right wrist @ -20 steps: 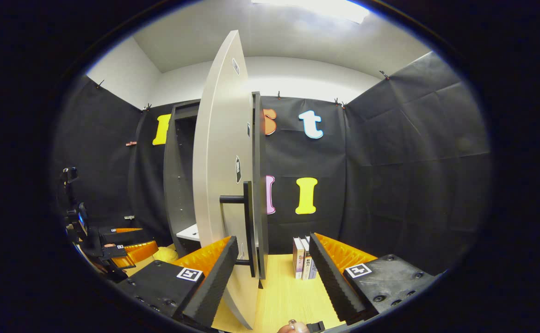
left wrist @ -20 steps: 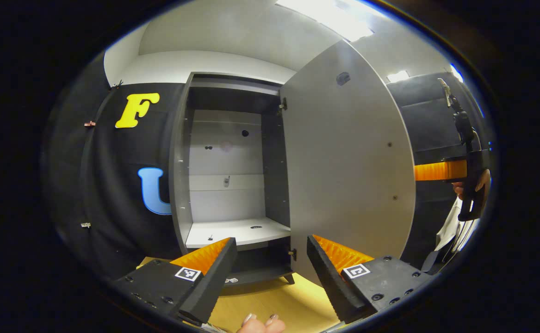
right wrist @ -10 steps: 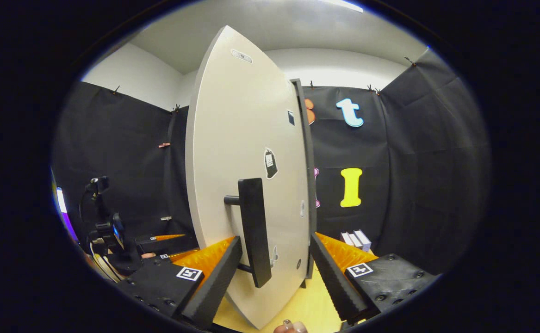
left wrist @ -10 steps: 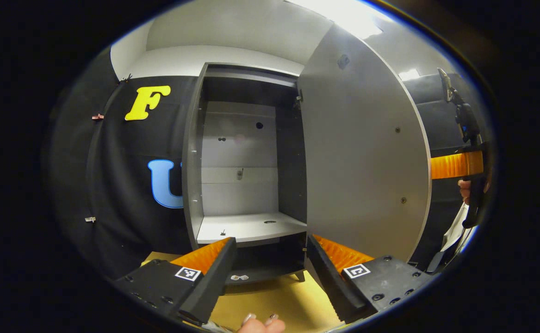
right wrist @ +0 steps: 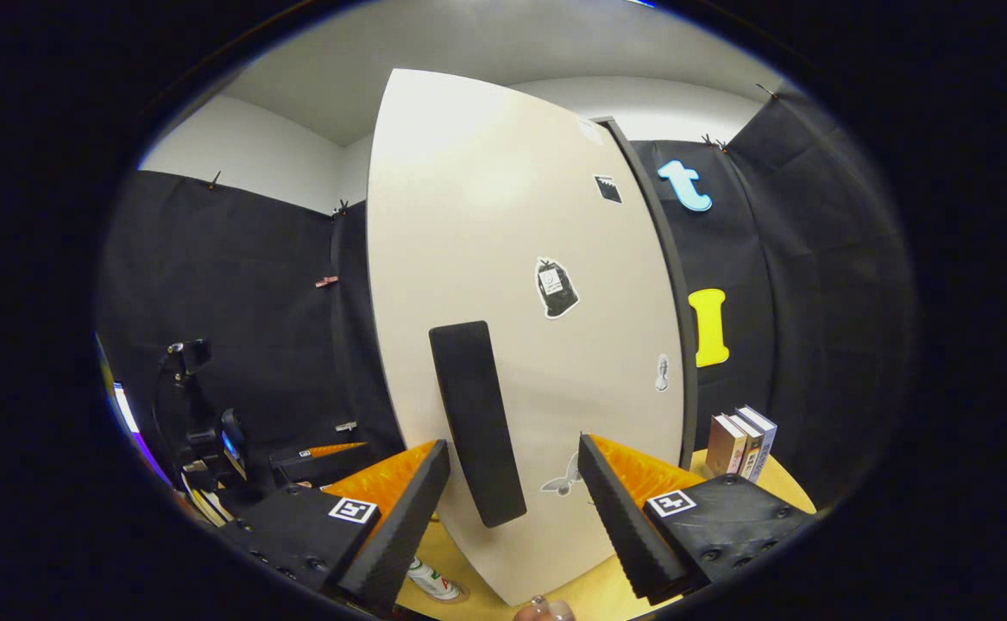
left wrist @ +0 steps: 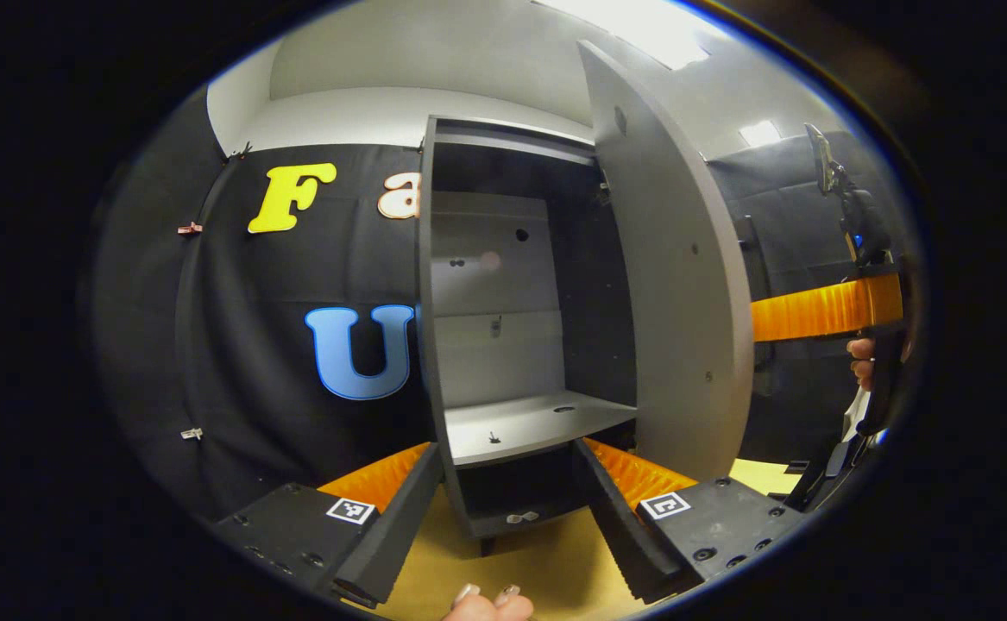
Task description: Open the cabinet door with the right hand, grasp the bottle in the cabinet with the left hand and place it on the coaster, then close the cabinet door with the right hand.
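**Left gripper view.** Left gripper faces the cabinet, jaws apart and holding nothing. The shelf is bare. The door stands partway between open and shut, with its inner face toward the camera.

**Right gripper view.** The bottle is low on the table, just under the left finger. It is cut off by the edge, so I cannot tell whether a coaster is beneath it. Right gripper has its jaws apart. The handle hangs between them, nearer the left finger, and neither finger presses on it. Books stand at far right, beside the cabinet.

**Step in hand (judged).** Closing the door.
- Either close the jaws on the handle or push flat on the door face beside it.
- Follow the hinge arc rather than a straight line.
- Slow down near the frame so the door seats without a slam.
- Keep the left gripper back from the opening, as it looks close enough to be caught.

**Writing.**
- The door carries a dark sticker and a few smaller ones, all too small to read.
- The book spines are likewise illegible.
- The bottle label shows colour only, and no brand can be made out.
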